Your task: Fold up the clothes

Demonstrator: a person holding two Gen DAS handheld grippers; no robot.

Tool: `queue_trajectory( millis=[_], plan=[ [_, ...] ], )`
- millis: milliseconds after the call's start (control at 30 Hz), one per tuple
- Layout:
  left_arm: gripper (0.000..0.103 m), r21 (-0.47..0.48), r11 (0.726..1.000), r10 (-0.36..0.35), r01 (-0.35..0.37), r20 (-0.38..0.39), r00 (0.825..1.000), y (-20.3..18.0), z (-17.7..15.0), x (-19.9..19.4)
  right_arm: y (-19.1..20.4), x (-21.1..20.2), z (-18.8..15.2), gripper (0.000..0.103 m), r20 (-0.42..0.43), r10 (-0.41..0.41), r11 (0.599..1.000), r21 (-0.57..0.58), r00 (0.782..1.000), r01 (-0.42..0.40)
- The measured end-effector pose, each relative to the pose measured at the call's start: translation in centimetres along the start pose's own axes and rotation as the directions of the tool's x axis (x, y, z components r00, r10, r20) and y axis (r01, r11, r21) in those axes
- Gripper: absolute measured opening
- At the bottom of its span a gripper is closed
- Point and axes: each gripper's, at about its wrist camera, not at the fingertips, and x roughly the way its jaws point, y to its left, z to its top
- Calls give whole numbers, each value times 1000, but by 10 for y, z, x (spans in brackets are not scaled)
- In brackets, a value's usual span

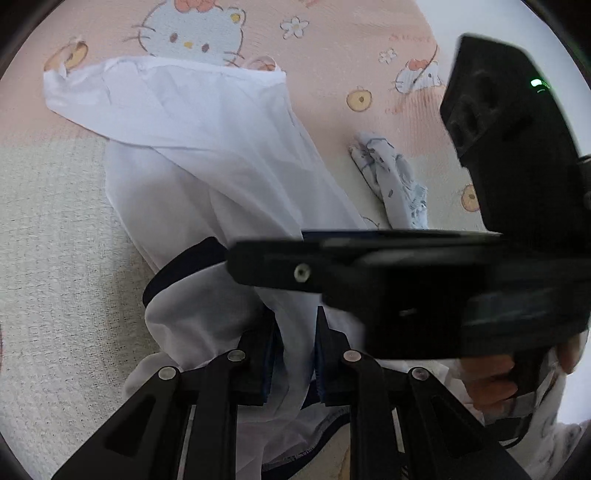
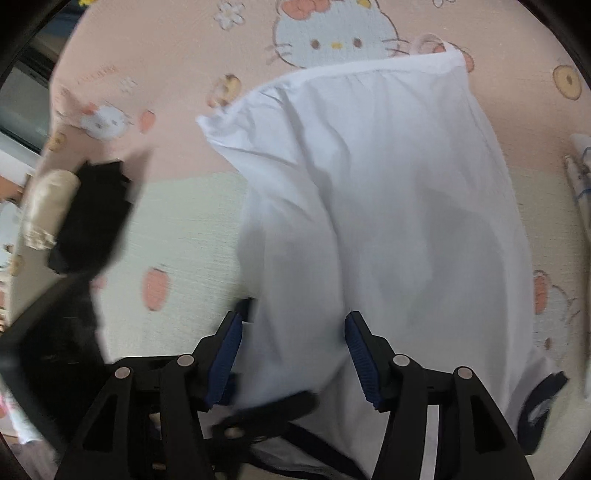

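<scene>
White garment point(image 1: 207, 166) is hanging lifted at its near end and trailing away over the cartoon-cat mat point(image 1: 332, 55), its far hem lying just below the big cat face point(image 1: 199, 33), which serves as the landmark. Left of the face, the hem's corner is resting on the pink part of the mat. Directly below the face, the left tongs point(image 1: 293, 354) are pinching a bunched fold of the cloth between nearly closed jaws. The right tongs point(image 2: 291, 354) are standing partly open around the fabric; whether the pads are actually gripping it, I cannot tell. Right of the face, a small patterned cloth point(image 1: 391, 184) is lying apart.

Judging by this, a fold is being carried toward the far hem; the next move calls for keeping both corners level so the edges meet. The garment's long axis is running from the tongs toward the face.
</scene>
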Motion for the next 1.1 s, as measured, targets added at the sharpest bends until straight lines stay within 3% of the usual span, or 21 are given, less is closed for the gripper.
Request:
queue_trajectory(
  millis=[33, 167, 433, 600, 733, 900, 1100],
  plan=[
    [16, -7, 1000, 2, -2, -5, 1000, 1, 0, 0, -4, 2, -2, 56, -11, -30, 1000, 2, 999, 30],
    [27, 5, 999, 45, -45, -38, 998, -4, 1, -4, -19, -4, -10, 43, -6, 16, 999, 41, 1000, -16],
    [39, 50, 990, 132, -129, -79, 988, -2, -10, -33, -43, -5, -17, 43, -26, -30, 994, 105, 999, 33],
    [41, -62, 987, 144, -147, -57, 988, 31, -5, -47, -52, 3, -21, 43, -60, -50, 990, 130, 997, 58],
    [42, -168, 980, 103, -108, -41, 994, 56, 3, -47, -50, 4, -23, 43, -61, -67, 990, 118, 996, 74],
    [42, -272, 962, -21, -4, -88, 996, 73, 4, -28, -50, 2, -27, 43, -45, -76, 992, 98, 996, 80],
    [42, -237, 971, -5, -29, -142, 990, 65, -10, -9, -57, -7, -33, 49, -14, -23, 985, 169, 1000, 25]
  ],
)
